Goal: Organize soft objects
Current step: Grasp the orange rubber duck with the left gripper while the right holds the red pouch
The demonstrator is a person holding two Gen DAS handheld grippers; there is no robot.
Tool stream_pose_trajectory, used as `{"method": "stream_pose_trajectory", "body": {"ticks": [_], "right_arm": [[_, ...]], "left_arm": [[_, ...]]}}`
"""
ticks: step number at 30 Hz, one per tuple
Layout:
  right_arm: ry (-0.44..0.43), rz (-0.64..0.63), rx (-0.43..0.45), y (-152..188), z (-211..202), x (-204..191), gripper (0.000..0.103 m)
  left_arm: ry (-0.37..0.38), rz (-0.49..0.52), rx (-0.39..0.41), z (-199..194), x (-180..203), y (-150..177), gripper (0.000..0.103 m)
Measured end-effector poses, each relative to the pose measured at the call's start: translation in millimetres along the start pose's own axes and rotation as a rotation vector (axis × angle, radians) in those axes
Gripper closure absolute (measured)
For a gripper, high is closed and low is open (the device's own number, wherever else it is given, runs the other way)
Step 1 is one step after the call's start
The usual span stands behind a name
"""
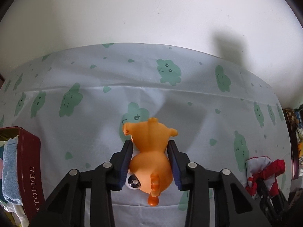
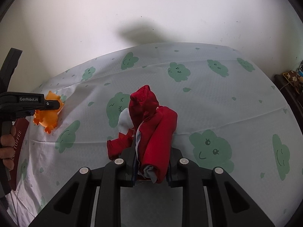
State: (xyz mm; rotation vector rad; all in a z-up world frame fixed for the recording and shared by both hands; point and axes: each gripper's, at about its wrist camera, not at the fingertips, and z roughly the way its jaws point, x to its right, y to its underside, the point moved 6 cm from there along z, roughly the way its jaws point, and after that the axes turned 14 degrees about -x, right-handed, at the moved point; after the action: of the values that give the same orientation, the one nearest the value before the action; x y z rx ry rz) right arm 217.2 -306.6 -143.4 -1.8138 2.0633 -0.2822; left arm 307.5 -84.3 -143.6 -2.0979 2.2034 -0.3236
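My left gripper (image 1: 150, 145) is shut on an orange rubber toy animal (image 1: 149, 151), held just above the cloud-print sheet (image 1: 198, 113); the toy's head with a shiny eye points back toward the camera. My right gripper (image 2: 151, 151) is shut on a red and white hooded garment (image 2: 155, 124), bunched between the jaws with its hood hanging forward over the sheet (image 2: 217, 98). The right wrist view shows the left gripper (image 2: 55, 104) with the orange toy (image 2: 47, 117) at far left. The left wrist view shows the garment (image 1: 263, 172) at lower right.
A dark red "TOFFEE" tin (image 1: 28, 172) sits at the left, holding a blue towel (image 1: 11, 170) and other soft items; it also shows in the right wrist view (image 2: 18, 147). A white wall (image 1: 151, 9) rises behind the bed. Dark furniture (image 2: 289, 87) stands at the right.
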Motion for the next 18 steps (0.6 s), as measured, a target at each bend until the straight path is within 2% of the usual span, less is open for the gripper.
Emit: {"method": "stream_pose_trajectory", "body": {"ticks": [9, 18], "right_arm": [[-0.013, 0.006, -0.002, 0, 0, 1, 0.082], [-0.010, 0.006, -0.003, 0, 0, 0, 0.082]], "left_arm": [[-0.027, 0.018, 0.058, -22, 1, 12, 0.066], [-0.037, 0.051, 0.077, -48, 4, 37, 0.066]]}}
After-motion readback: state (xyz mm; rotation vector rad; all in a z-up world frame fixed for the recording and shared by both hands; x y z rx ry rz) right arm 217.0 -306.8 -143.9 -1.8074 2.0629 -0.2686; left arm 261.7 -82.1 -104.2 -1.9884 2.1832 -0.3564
